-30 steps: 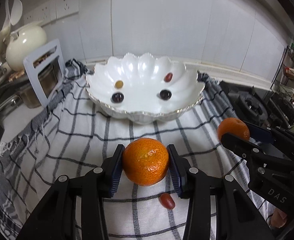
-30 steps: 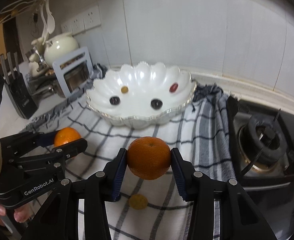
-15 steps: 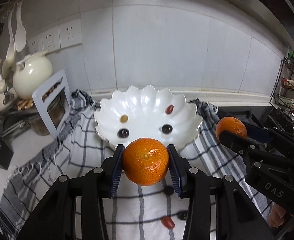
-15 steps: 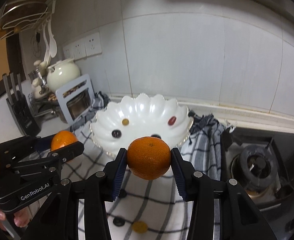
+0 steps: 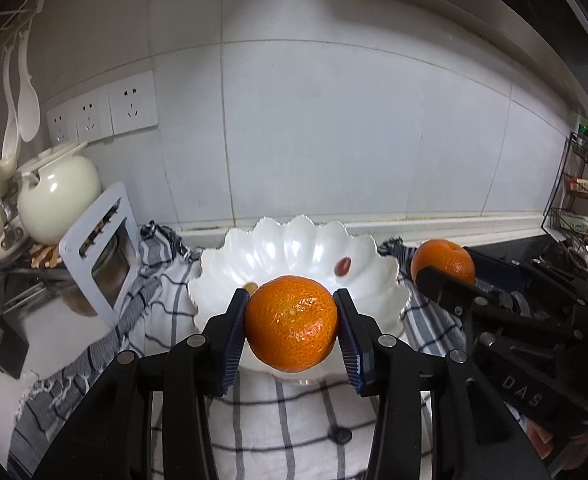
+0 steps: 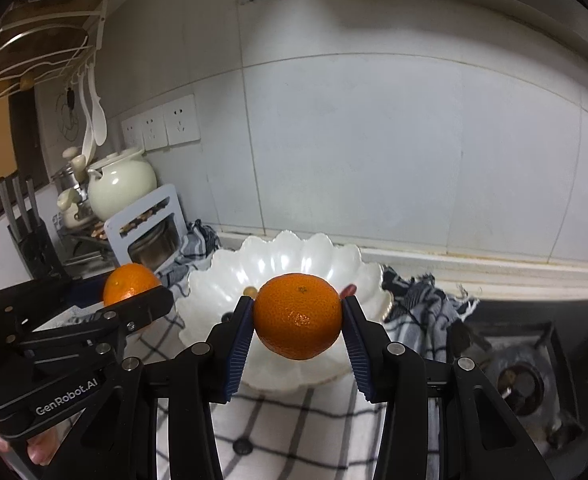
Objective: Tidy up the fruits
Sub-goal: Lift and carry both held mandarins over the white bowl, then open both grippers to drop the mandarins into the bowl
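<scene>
Dimpled round orange point(image 5: 290, 323) in ribbed-pad left tool point(image 5: 290, 330); scalloped glossy bowl point(image 5: 367, 252) behind.

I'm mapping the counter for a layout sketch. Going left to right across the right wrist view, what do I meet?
Knife block → cream teapot → left gripper's orange → white bowl → checked cloth's bunched edge → stove burner.

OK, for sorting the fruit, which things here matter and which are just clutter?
Matter: left gripper clamping an orange tangerine; right gripper clamping another tangerine; white scalloped bowl.
Clutter: cream ceramic teapot; gas burner; wall sockets.
</scene>
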`<state>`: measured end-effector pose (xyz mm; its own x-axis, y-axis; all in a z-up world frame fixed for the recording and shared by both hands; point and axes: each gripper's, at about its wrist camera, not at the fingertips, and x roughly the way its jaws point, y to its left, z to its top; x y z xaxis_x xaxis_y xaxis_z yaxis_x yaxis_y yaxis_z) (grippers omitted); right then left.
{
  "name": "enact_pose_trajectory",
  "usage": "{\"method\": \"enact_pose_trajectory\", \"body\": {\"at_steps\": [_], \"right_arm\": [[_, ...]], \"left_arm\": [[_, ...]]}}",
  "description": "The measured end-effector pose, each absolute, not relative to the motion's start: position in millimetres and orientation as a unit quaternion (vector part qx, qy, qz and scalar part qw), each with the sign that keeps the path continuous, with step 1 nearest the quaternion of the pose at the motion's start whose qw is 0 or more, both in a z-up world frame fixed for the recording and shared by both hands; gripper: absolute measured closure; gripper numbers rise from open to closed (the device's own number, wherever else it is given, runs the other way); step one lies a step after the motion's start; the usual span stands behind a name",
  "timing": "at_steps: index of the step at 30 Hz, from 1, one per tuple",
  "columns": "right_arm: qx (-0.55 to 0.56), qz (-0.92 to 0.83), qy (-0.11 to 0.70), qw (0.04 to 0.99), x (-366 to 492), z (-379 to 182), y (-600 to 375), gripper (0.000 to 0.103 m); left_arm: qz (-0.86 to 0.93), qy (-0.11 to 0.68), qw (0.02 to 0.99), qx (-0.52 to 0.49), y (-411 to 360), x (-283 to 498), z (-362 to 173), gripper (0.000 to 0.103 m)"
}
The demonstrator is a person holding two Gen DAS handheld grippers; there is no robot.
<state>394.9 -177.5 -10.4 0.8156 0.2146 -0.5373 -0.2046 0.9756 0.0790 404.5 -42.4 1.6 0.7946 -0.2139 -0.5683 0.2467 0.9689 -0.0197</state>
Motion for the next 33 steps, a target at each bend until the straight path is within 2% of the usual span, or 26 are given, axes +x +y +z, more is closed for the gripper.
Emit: {"method": "enact_pose_trajectory", "body": {"at_steps": [14,33], "right_arm": [[-0.025,0.108,0.302,0.947,457.8,-4.2,-162.1,0.057],[-0.038,0.093,0.380,0.919,541.3,-49.3,-161.4,0.057]], "left_arm": [[-0.124,0.324,0.938,0.024,-38.8,468.8,3.1,0.061],[-0.100,0.382,0.917,0.051,-49.3,550.0,-31.3,0.061]]}}
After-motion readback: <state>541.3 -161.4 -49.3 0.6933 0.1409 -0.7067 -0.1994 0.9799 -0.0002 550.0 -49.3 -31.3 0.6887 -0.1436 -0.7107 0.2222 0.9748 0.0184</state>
